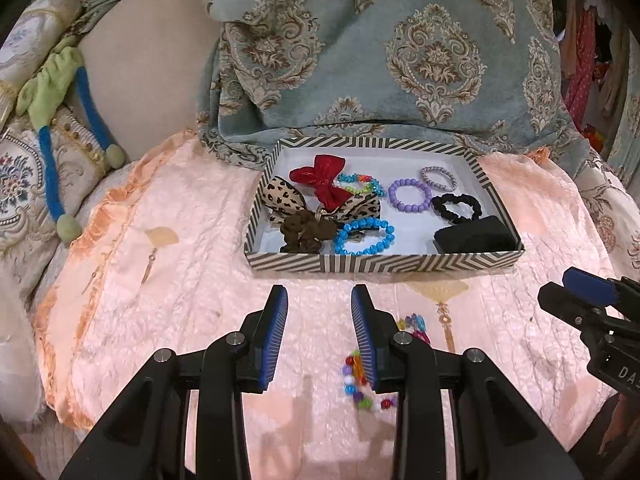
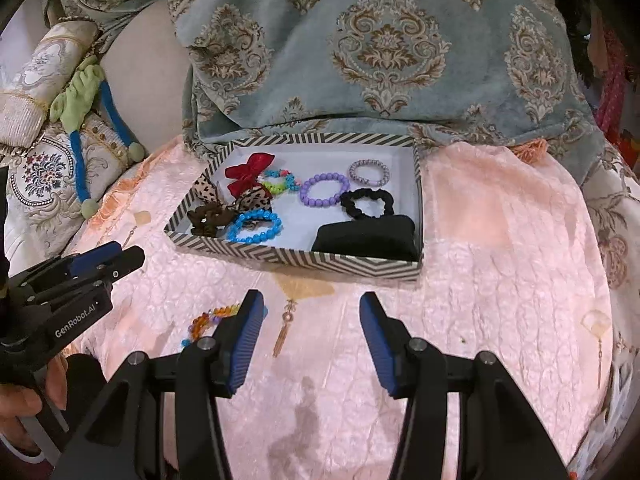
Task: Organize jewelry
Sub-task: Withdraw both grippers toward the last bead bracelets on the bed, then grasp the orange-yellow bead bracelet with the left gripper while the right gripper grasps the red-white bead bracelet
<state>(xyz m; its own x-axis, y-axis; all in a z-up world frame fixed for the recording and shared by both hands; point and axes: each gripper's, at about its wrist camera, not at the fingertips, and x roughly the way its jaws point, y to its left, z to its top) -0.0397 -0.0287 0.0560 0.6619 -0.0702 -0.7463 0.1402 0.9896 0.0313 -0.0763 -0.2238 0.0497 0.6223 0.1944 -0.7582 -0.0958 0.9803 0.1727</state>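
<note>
1. Beads first: a loose multicoloured bead bracelet (image 1: 366, 376) lies on the pink cloth (image 1: 168, 320) in front of the tray, outside it, partly hidden behind my left gripper's right finger.
2. My left gripper (image 1: 319, 300) hangs over the cloth with its jaws parted and nothing between the blue pads; the bracelet sits just to the right of that gap.
3. My right gripper (image 2: 312, 304) has its jaws spread wider, also empty, with only cloth showing between them.
4. Just beyond both grippers I see the striped tray (image 1: 400, 262), a shallow box with a white floor.
5. In its left half: a red bow (image 1: 320, 178), a leopard-print bow (image 1: 280, 200), a brown scrunchie (image 1: 304, 232) and a blue bead bracelet (image 1: 364, 236) near the front wall.
6. In its right half: a purple bead bracelet (image 1: 410, 194), a lilac coil band (image 1: 438, 178), a black scrunchie (image 1: 456, 206) and a black pad (image 1: 476, 236) in the front right corner.
7. A small rainbow bracelet (image 1: 358, 182) lies beside the red bow.
8. Behind the tray hangs a teal damask fabric (image 1: 380, 60).
9. At far left lies a green and blue soft toy (image 1: 60, 96).
</note>
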